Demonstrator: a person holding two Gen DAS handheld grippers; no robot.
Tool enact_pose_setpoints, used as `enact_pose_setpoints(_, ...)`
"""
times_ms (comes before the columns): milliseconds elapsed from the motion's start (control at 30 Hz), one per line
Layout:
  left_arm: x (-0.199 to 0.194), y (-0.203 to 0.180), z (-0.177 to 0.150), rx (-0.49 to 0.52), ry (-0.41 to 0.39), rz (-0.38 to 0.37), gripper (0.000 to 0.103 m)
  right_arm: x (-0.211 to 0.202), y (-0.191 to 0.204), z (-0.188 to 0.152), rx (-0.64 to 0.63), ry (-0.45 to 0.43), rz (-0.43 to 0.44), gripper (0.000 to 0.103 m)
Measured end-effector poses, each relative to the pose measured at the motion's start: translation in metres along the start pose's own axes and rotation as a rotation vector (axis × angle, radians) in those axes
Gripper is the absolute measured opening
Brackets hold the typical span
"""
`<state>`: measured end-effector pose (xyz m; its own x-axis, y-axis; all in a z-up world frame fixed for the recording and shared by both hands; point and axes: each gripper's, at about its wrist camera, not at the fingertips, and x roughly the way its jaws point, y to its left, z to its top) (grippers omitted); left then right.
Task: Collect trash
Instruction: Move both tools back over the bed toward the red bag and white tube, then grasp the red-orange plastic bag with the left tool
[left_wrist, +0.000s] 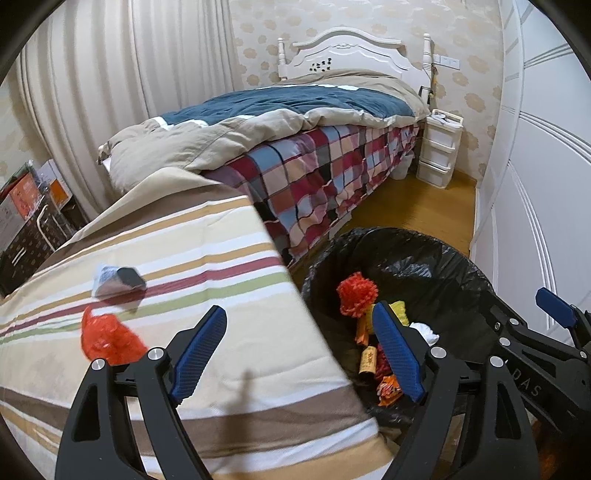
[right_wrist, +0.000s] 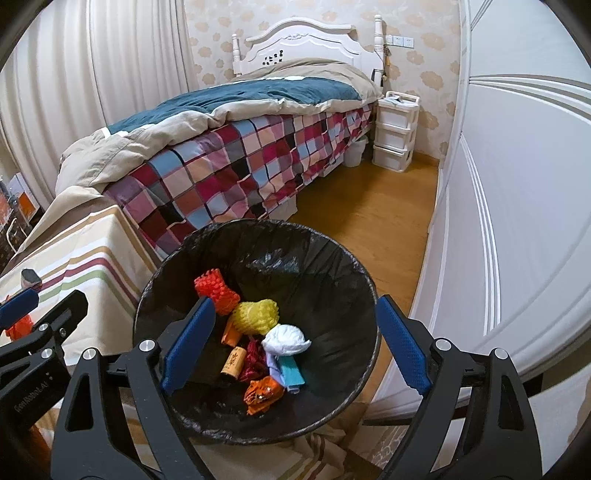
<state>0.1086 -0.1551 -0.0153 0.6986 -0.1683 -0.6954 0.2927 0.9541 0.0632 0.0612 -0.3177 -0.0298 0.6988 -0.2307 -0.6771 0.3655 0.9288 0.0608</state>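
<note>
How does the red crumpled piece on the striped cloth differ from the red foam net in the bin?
The red crumpled piece lies on the striped cloth, not yet collected; the red foam net already sits inside the black-lined bin. The piece looks like thin, glossy, wrinkled film with no fixed shape; the net has a ribbed mesh surface and holds a chunky form. Both are bright orange-red, and neither is held by a gripper.

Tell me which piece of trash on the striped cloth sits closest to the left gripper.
The red plastic scrap, just beyond the left gripper's left finger. The grey-and-black wrapper lies farther back on the striped cloth.
</note>
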Motion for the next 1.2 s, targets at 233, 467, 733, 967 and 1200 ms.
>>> enact_pose_setpoints(233,-0.01,0.018,-0.008,-0.032,0.001,0.023,0.081,-0.012,0.02,-0.009,-0.019,0.006,0.027,0.087)
enact_pose_setpoints(467,-0.023,0.042,-0.019,-0.069,0.0,0.05,0.081,-0.026,0.043,-0.015,-0.044,0.008,0.067,0.087)
enact_pose_setpoints(733,-0.021,0.075,-0.028,-0.123,0.018,0.107,0.081,-0.034,0.071,-0.021,-0.088,0.018,0.108,0.087)
enact_pose_setpoints(967,-0.009,0.101,-0.024,-0.161,0.034,0.154,0.081,-0.032,0.093,-0.023,-0.124,0.034,0.139,0.087)
enact_pose_setpoints(1200,0.013,0.129,-0.028,-0.186,0.112,0.152,0.081,-0.03,0.119,-0.025,-0.167,0.052,0.173,0.087)
